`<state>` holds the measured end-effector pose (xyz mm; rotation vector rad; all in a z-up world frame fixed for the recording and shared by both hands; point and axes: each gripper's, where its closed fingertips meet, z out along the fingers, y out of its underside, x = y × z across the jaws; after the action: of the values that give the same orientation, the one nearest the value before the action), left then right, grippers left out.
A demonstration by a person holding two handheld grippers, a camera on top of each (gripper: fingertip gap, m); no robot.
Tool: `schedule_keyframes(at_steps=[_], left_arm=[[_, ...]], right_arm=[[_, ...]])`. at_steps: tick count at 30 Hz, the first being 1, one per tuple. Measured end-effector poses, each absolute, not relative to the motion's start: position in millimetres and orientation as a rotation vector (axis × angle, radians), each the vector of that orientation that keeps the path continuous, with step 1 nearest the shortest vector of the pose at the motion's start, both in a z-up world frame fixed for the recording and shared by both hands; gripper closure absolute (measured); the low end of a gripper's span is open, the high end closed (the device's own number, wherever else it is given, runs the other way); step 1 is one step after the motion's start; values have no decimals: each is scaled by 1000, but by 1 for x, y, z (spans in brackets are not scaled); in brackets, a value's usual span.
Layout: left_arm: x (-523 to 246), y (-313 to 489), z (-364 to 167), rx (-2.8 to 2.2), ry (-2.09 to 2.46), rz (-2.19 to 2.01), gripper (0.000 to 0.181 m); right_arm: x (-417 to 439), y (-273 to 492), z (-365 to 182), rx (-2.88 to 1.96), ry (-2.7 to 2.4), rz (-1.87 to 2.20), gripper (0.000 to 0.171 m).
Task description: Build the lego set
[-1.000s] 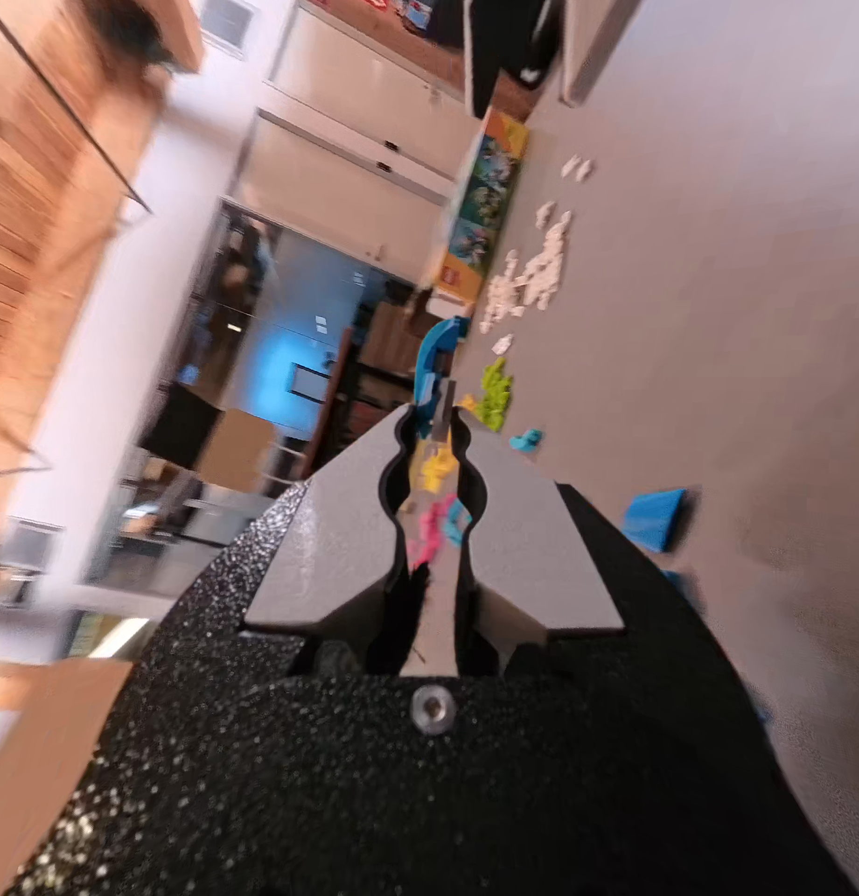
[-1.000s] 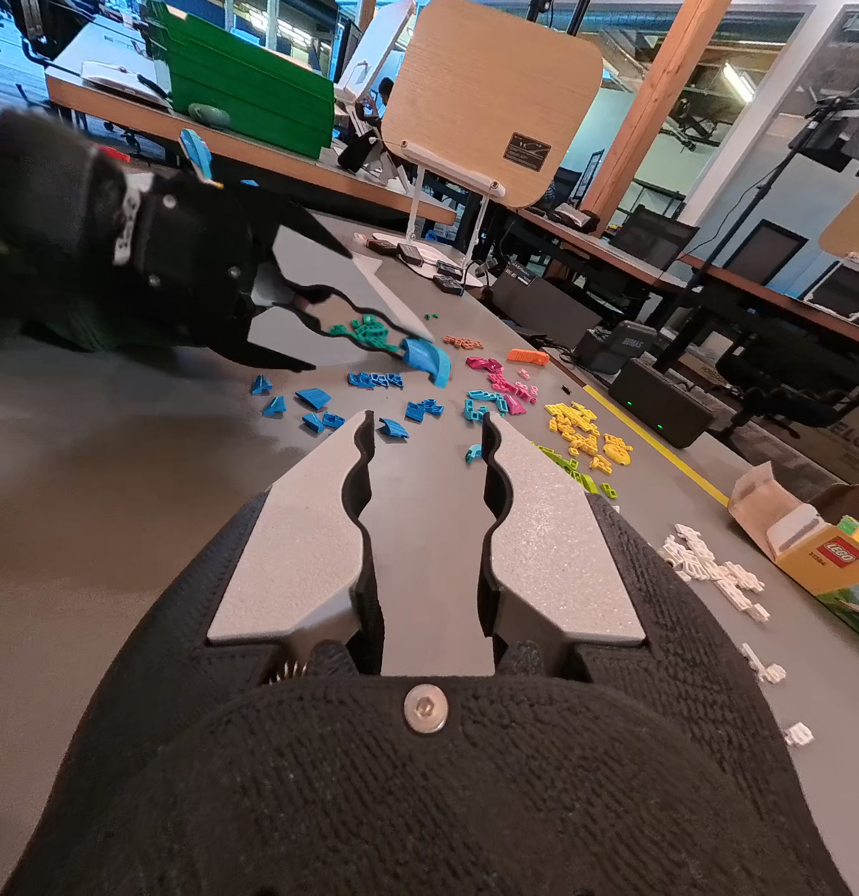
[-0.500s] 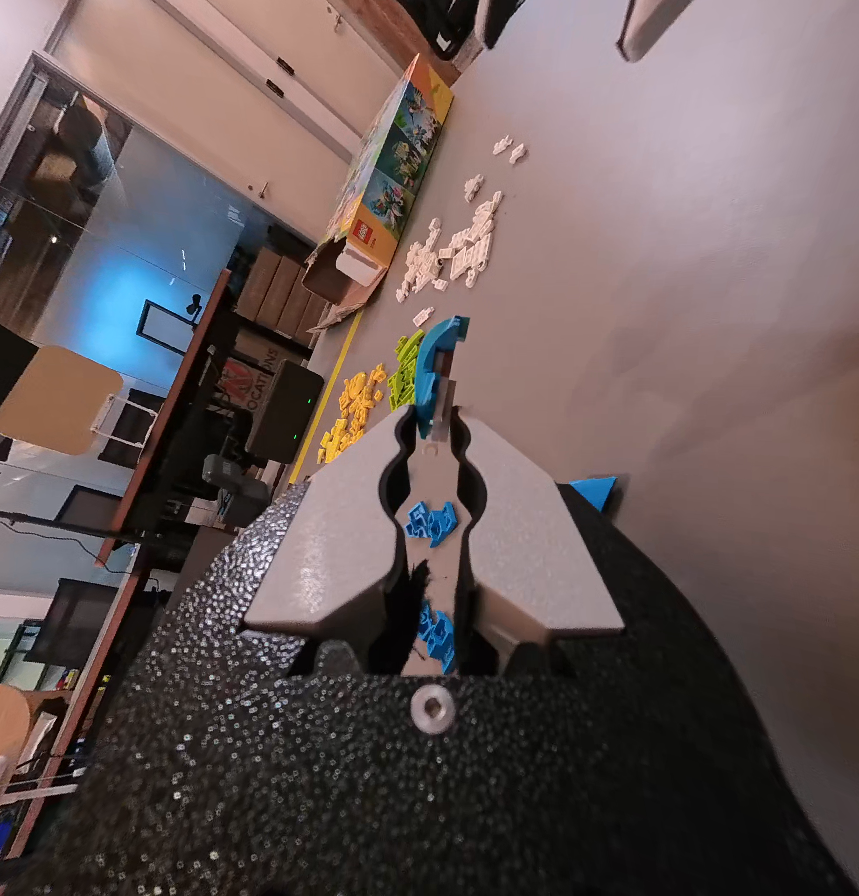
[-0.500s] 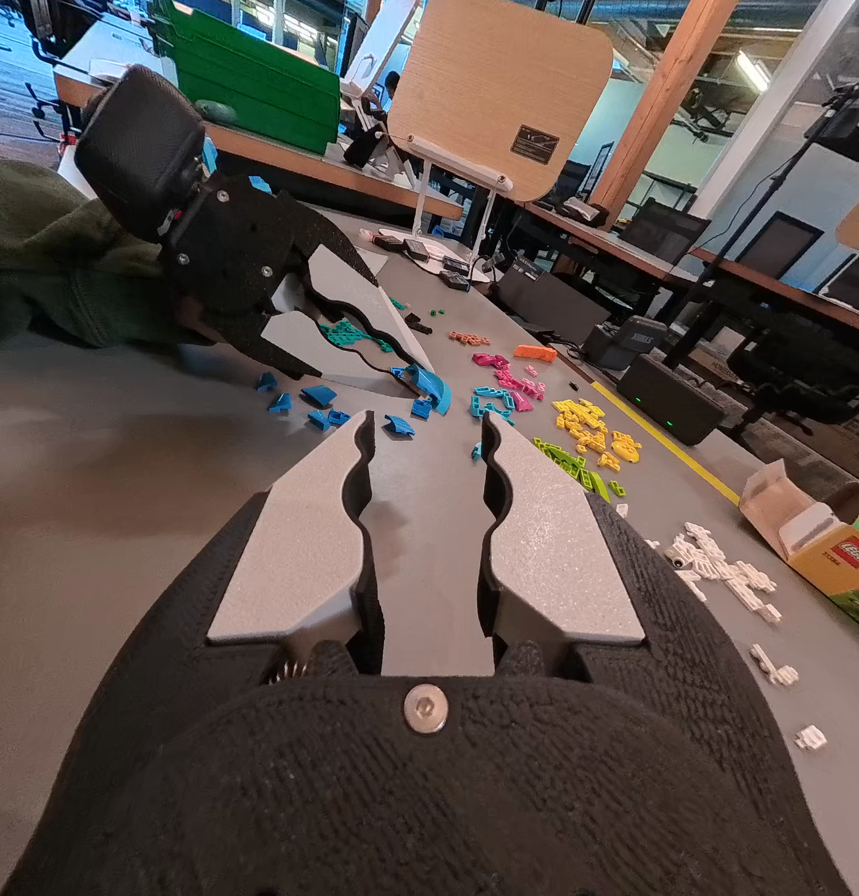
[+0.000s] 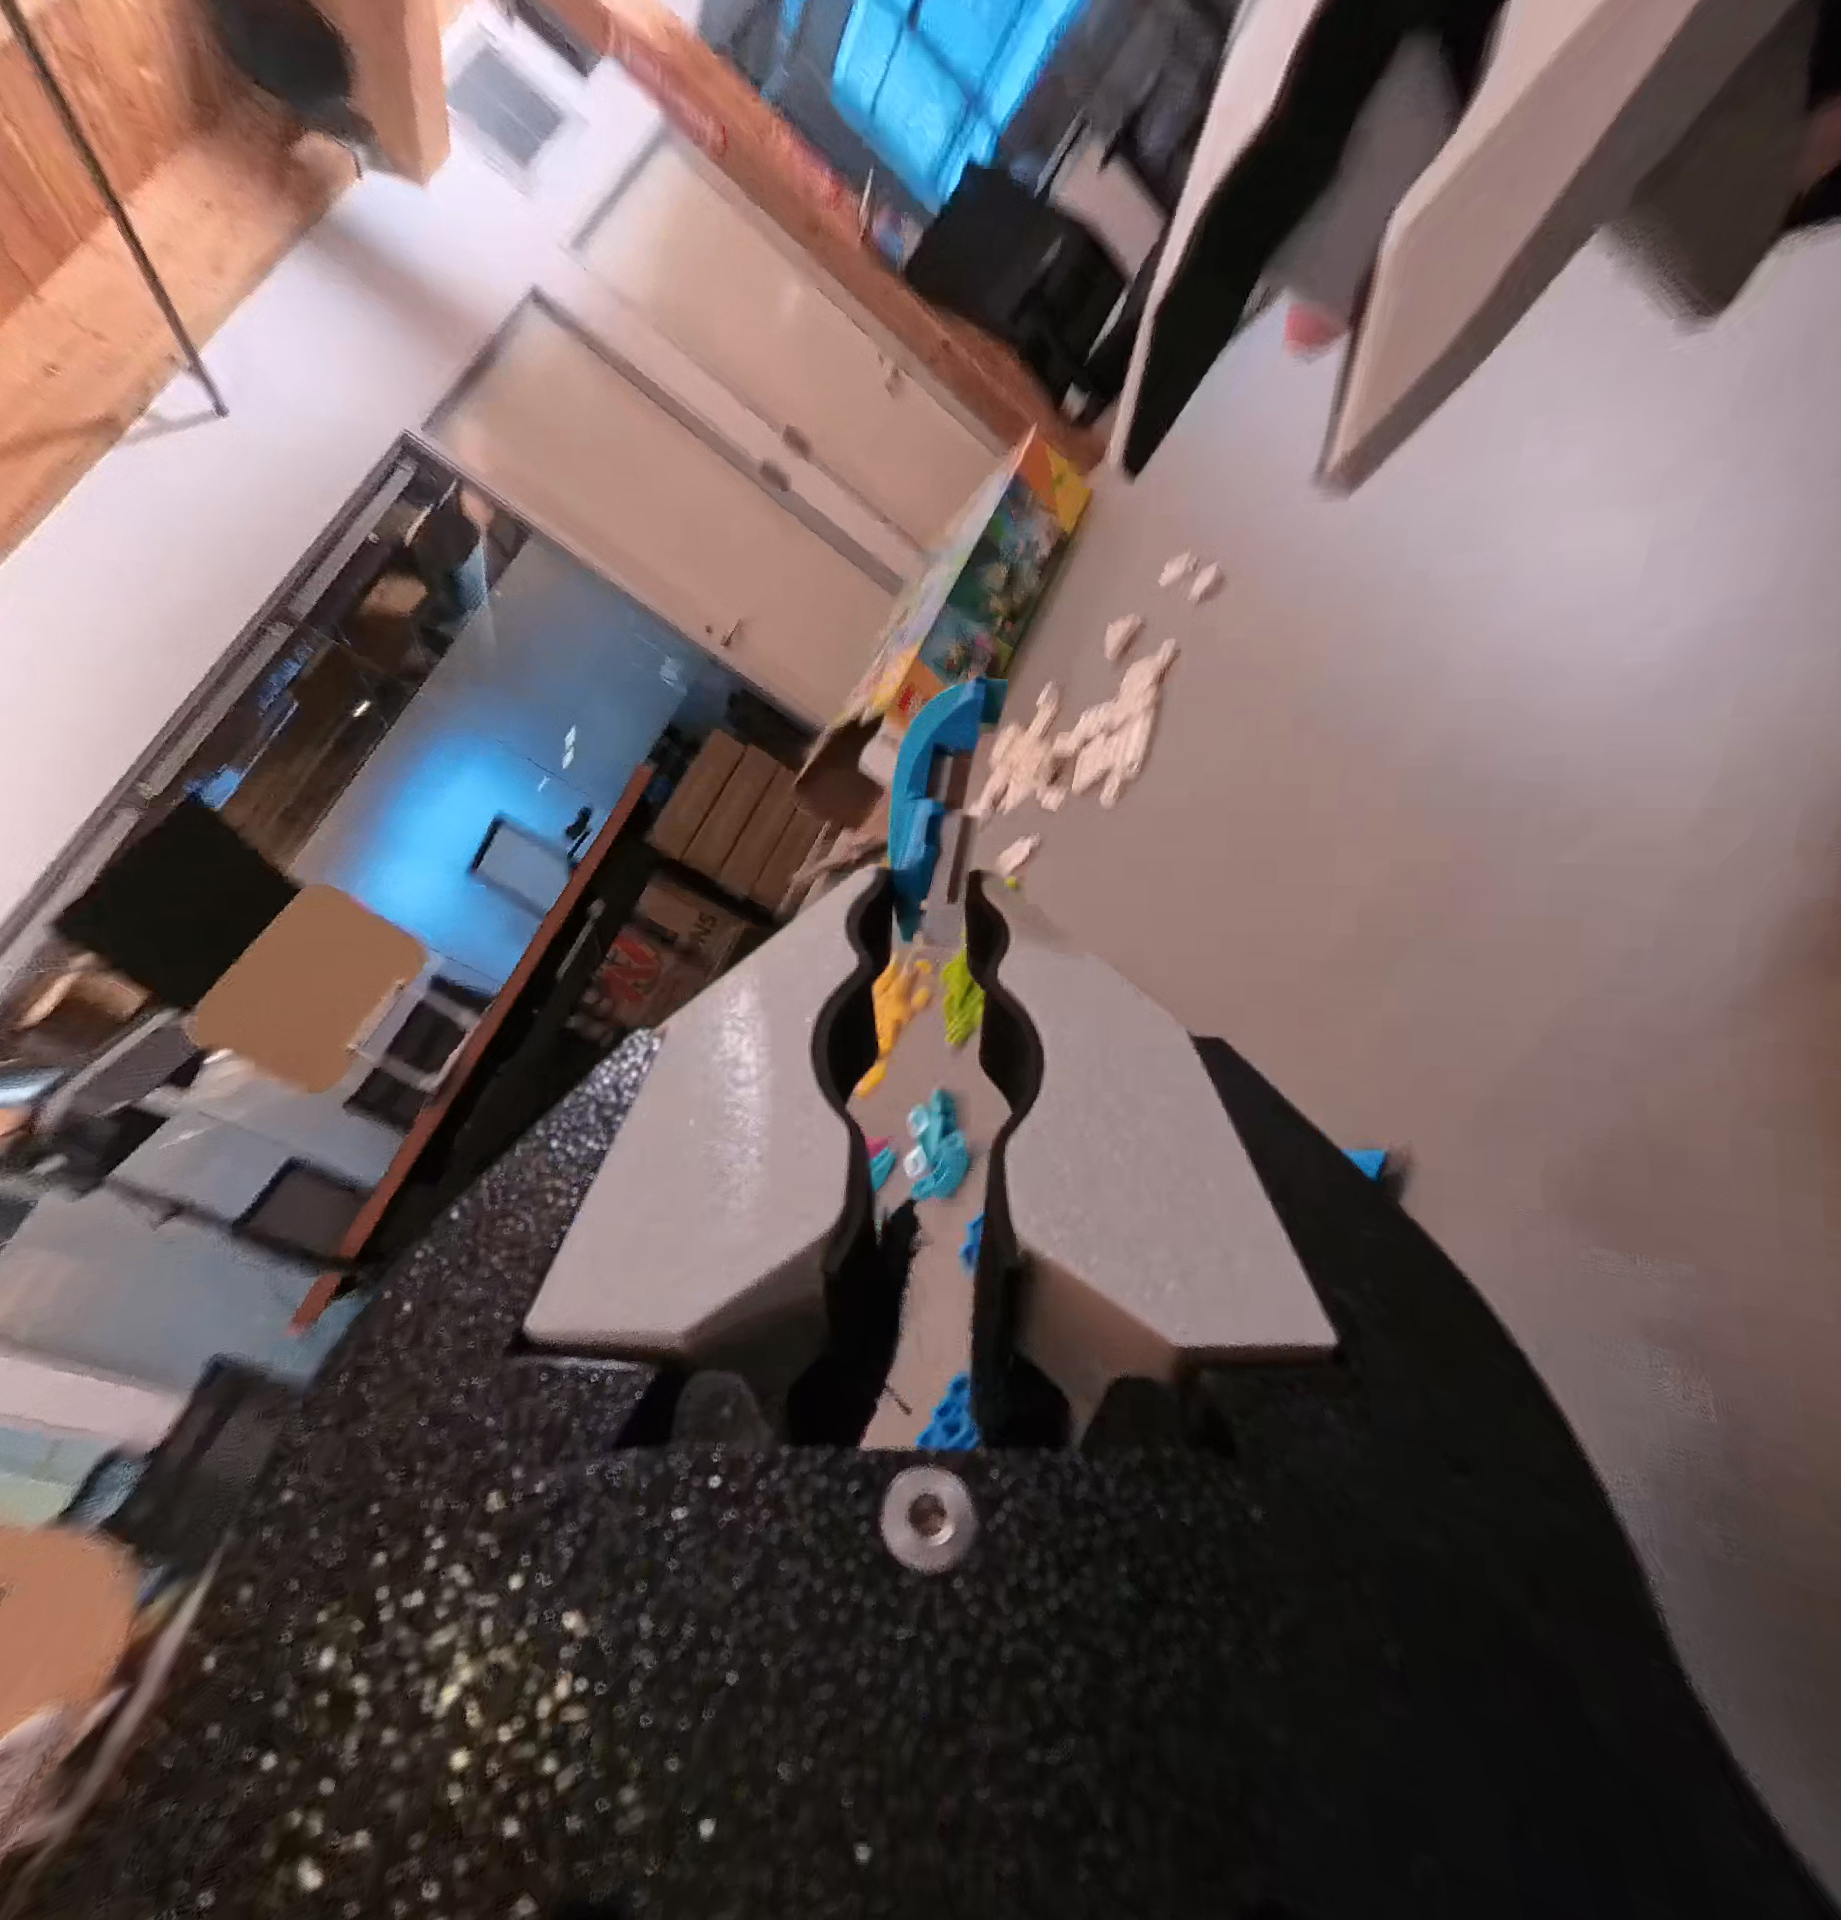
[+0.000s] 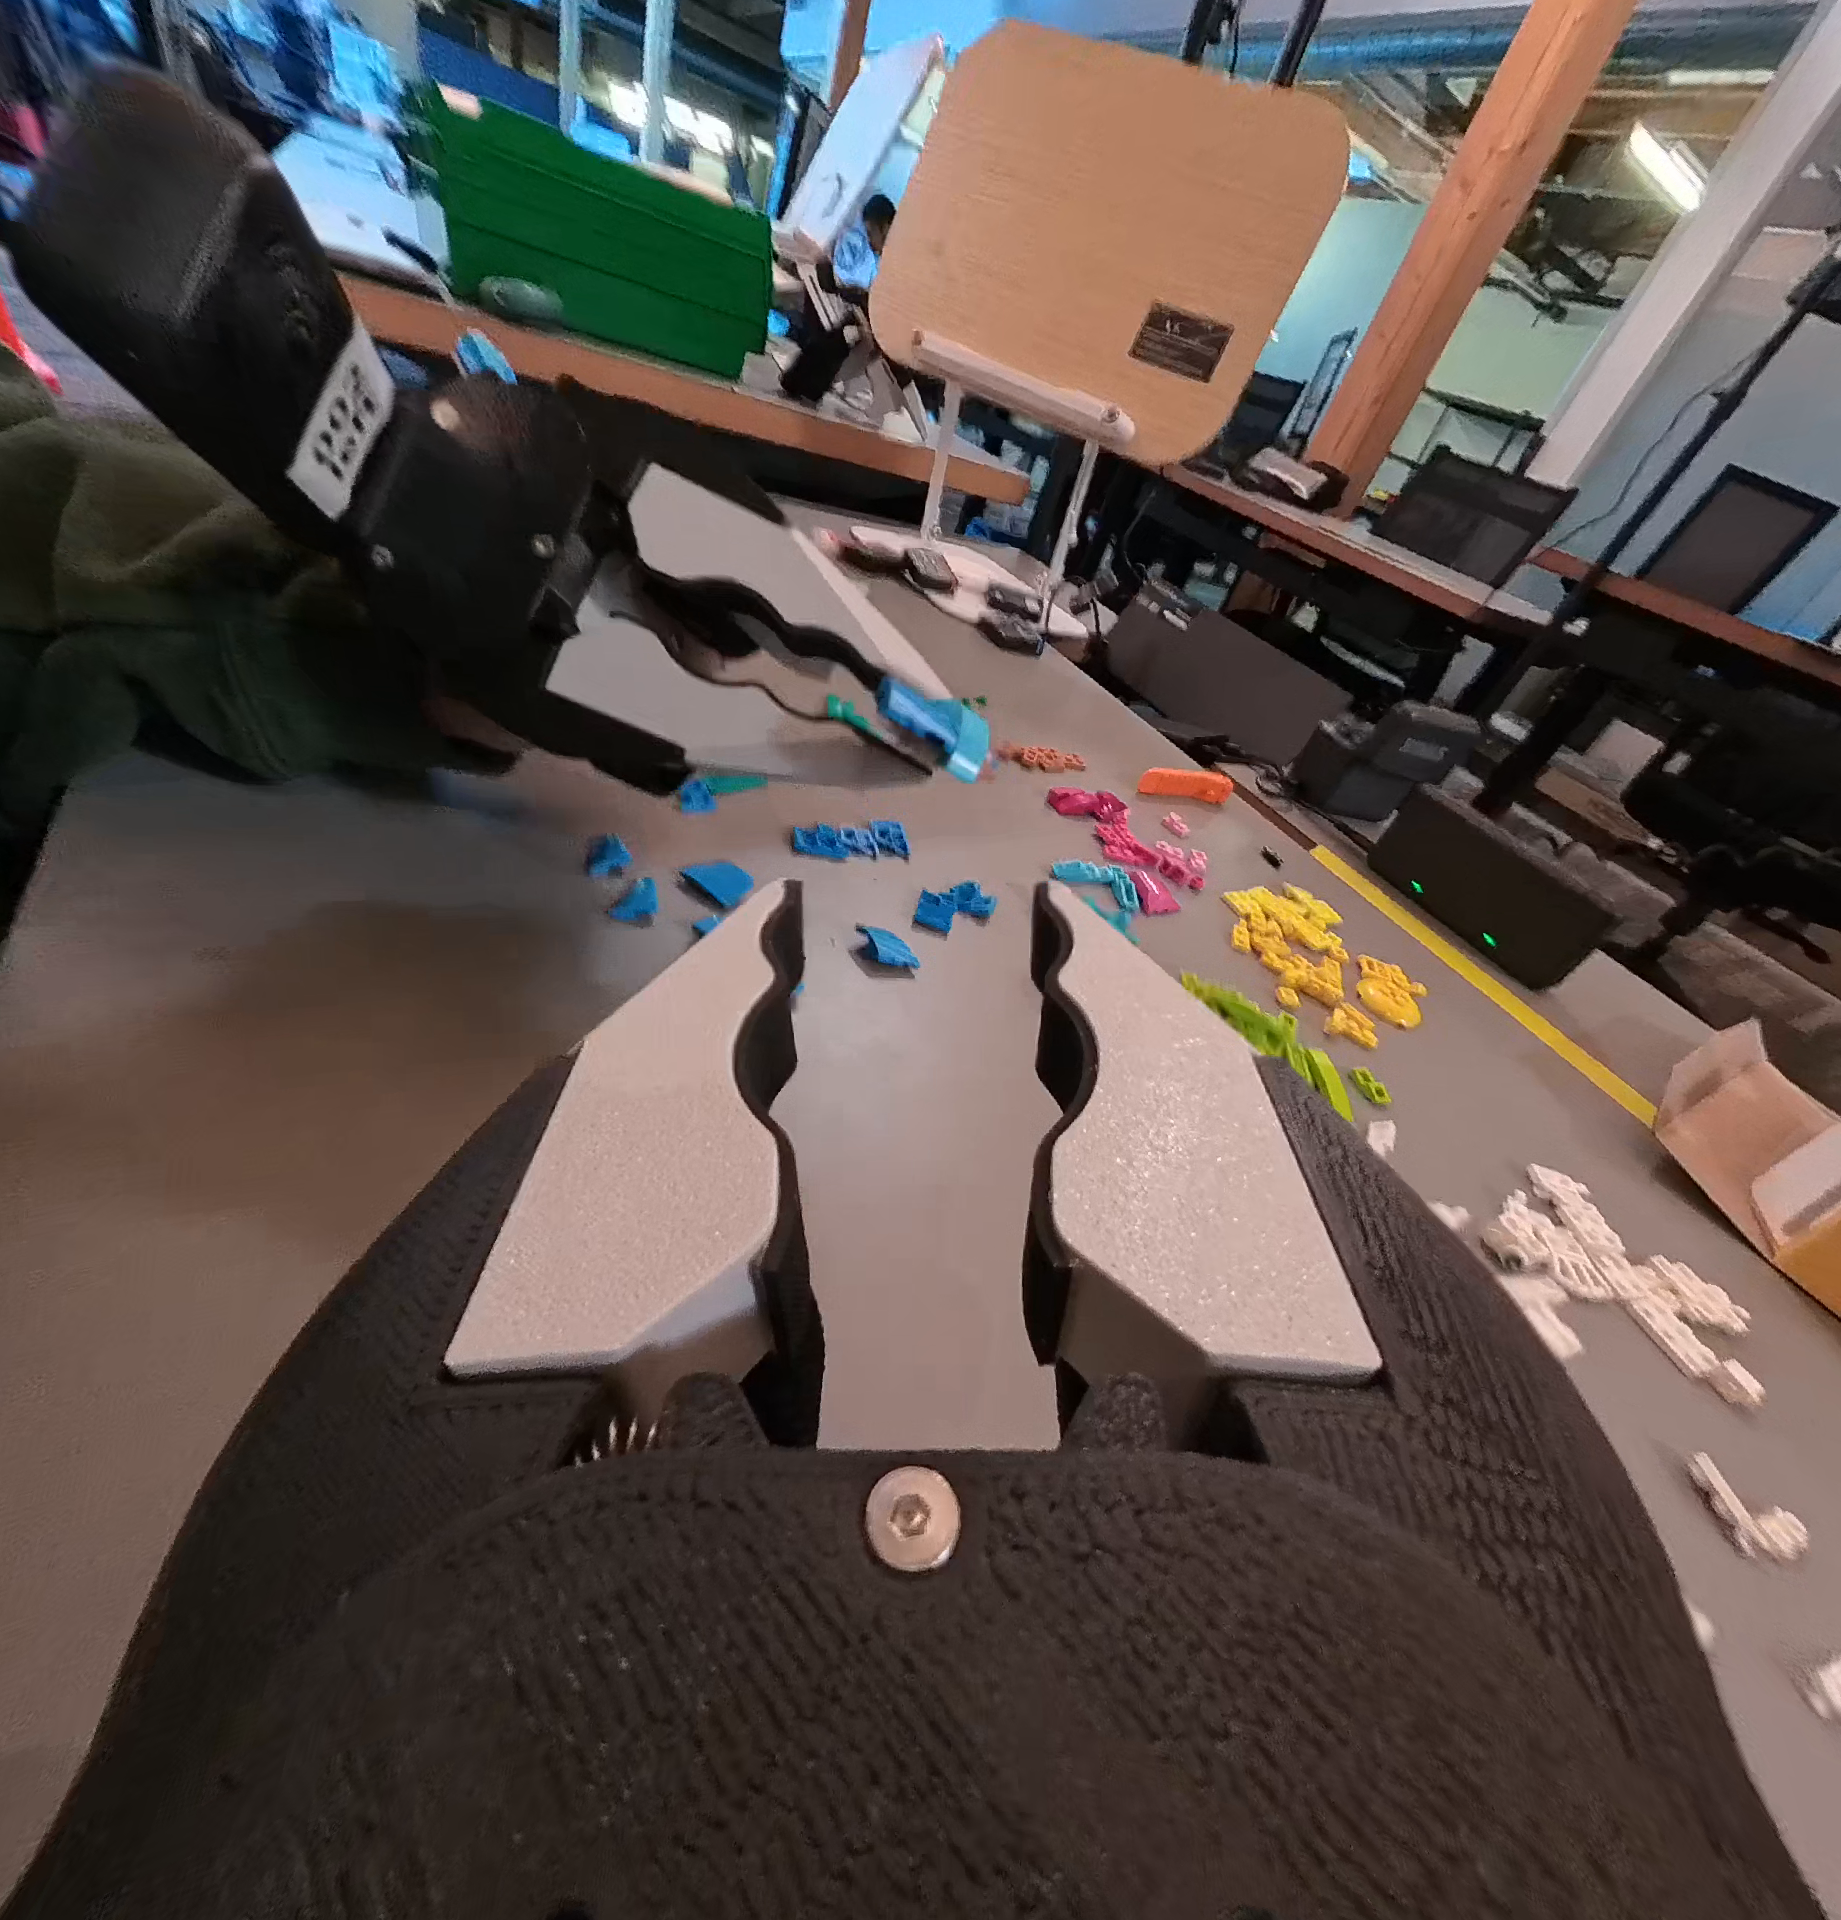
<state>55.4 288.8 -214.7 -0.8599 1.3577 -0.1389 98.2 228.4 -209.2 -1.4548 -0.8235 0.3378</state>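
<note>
My left gripper [image 5: 931, 888] is shut on a curved blue lego piece [image 5: 931, 769] and holds it above the grey table, rolled onto its side. It also shows in the right wrist view [image 6: 911, 727] at upper left, with the blue piece [image 6: 937, 725] at its tips. My right gripper [image 6: 916, 904] is open and empty, low over the table [image 6: 272, 1039]. Ahead of it lie sorted piles: blue pieces [image 6: 848, 840], pink pieces [image 6: 1134, 836], yellow pieces [image 6: 1311, 961], lime pieces [image 6: 1269, 1034] and white pieces [image 6: 1612, 1278].
A yellow lego box [image 6: 1820, 1216] with an open flap lies at the right; it also shows in the left wrist view [image 5: 989, 603]. An orange tool [image 6: 1186, 781] lies past the pink pile. A wooden stand [image 6: 1103, 239] is at the table's far end. A green sleeve [image 6: 116, 582] is at left.
My left gripper has lifted and rolled, still holding the curved blue piece, and now sits higher and further back over the piles. My right gripper stayed open and moved slightly forward.
</note>
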Motion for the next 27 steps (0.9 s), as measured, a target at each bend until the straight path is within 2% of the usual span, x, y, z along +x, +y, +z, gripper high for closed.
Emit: schedule_keyframes(at_steps=[3, 6, 8, 13, 19, 22, 25, 27], left_arm=[[62, 251, -198, -791, 1346, -544, 170], [52, 218, -167, -744, 1229, -1093, 170], [38, 211, -146, -701, 1120, -1354, 170], [24, 198, -131, -615, 1084, -1629, 170], [30, 184, -139, -597, 1174, -1652, 170], [29, 190, -137, -601, 1181, -1565, 170], [15, 215, -127, -626, 1186, -1214, 170], [-4, 234, -123, -660, 1165, -952, 170]], right_arm=[[80, 226, -186, -1356, -832, 438, 138], [58, 223, -162, -1272, -844, 575, 127], [44, 214, -147, -1204, -869, 696, 126], [25, 200, -126, -1119, -919, 809, 135], [15, 190, -128, -1123, -989, 807, 141], [20, 193, -129, -1135, -987, 769, 135], [40, 214, -148, -1267, -976, 649, 129], [57, 237, -183, -1455, -1008, 526, 129]])
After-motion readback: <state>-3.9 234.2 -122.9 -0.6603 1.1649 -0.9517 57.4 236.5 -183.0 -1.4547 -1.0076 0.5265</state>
